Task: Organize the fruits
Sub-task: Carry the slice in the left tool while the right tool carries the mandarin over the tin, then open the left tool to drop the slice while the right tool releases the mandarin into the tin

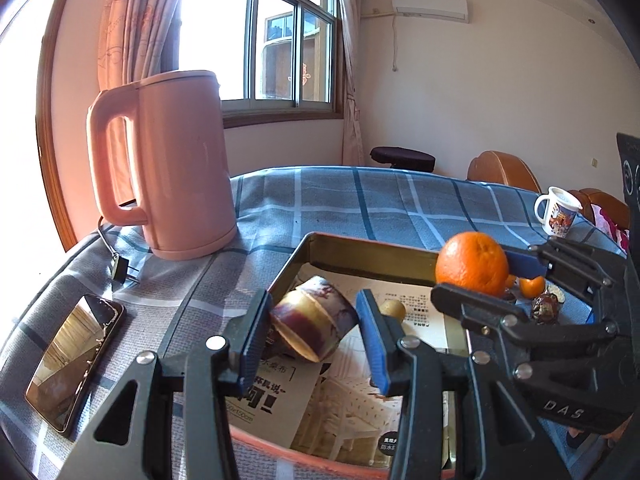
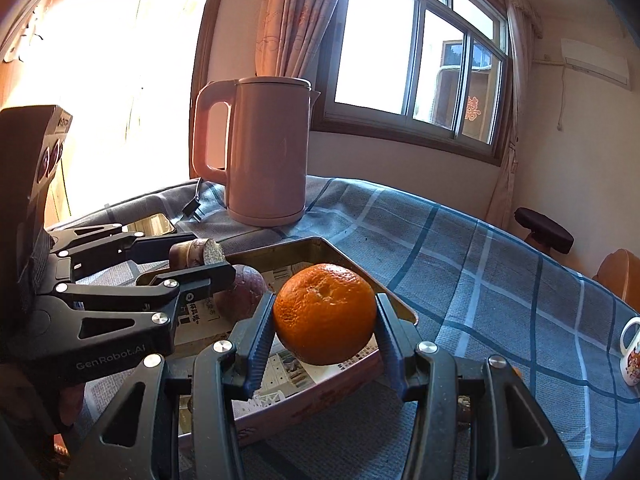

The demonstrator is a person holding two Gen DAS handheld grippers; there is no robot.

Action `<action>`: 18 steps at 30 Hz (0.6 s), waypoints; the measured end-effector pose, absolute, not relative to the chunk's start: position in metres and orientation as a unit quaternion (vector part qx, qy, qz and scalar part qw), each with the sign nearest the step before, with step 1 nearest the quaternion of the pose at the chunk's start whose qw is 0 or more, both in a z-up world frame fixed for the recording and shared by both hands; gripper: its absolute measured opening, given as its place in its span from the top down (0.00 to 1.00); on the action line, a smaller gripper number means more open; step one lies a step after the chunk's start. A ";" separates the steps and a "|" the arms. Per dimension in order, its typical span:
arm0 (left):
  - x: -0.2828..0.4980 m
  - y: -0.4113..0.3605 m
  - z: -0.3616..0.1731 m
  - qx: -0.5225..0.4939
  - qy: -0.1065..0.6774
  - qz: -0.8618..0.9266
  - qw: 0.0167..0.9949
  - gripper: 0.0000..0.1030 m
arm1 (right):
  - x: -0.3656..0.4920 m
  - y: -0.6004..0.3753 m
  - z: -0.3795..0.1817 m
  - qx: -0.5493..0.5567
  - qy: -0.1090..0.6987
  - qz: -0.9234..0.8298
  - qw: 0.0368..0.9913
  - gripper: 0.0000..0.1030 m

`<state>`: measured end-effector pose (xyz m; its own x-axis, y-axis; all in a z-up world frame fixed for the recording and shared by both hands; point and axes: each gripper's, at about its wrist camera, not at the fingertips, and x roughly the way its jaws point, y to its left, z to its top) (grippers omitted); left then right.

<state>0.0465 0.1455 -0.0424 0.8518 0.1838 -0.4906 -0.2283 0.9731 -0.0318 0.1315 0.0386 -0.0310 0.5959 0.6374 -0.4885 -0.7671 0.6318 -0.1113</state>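
My left gripper [image 1: 314, 322] is shut on a short piece of purple and yellow sugarcane [image 1: 316, 320], held above the paper-lined metal tray [image 1: 360, 246]. My right gripper [image 2: 324, 316] is shut on a large orange [image 2: 324, 312] over the tray's right part [image 2: 394, 304]. In the left wrist view the right gripper [image 1: 480, 276] and its orange [image 1: 472, 262] sit at the right. In the right wrist view the left gripper [image 2: 204, 258] holds the sugarcane [image 2: 200, 252] at the left. A round purple fruit [image 2: 240, 292] lies in the tray.
A pink kettle [image 1: 172, 168] with cord and plug stands behind the tray, a phone [image 1: 72, 360] to its left. Small oranges [image 1: 532, 285] and a dark fruit [image 1: 544, 308] lie on the checked cloth right of the tray. A mug [image 1: 558, 212] stands at the far right.
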 end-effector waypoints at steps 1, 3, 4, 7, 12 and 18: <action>0.047 0.148 -0.043 -0.046 0.254 0.108 0.960 0.55 | 0.131 0.042 -0.033 -0.160 0.209 0.401 0.877 0.52; 0.048 0.151 -0.045 -0.045 0.265 0.109 0.957 0.55 | 0.130 0.047 -0.038 -0.168 0.215 0.404 0.873 0.52; 0.049 0.152 -0.046 -0.047 0.270 0.107 0.956 0.55 | 0.130 0.050 -0.041 -0.171 0.218 0.406 0.871 0.52; 0.052 0.155 -0.048 -0.054 0.281 0.103 0.953 0.55 | 0.131 0.058 -0.047 -0.184 0.228 0.409 0.864 0.52; 0.055 0.155 -0.051 -0.051 0.293 0.100 0.949 0.55 | 0.135 0.067 -0.054 -0.202 0.257 0.412 0.851 0.52; 0.059 0.153 -0.053 -0.046 0.303 0.098 0.947 0.55 | 0.136 0.076 -0.062 -0.221 0.281 0.413 0.838 0.52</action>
<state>0.0592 0.1534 -0.0529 0.7966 0.1582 -0.5834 -0.2135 0.9766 -0.0267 0.1364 0.0762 -0.0624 0.5003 0.5677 -0.6538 -0.8161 0.5614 -0.1372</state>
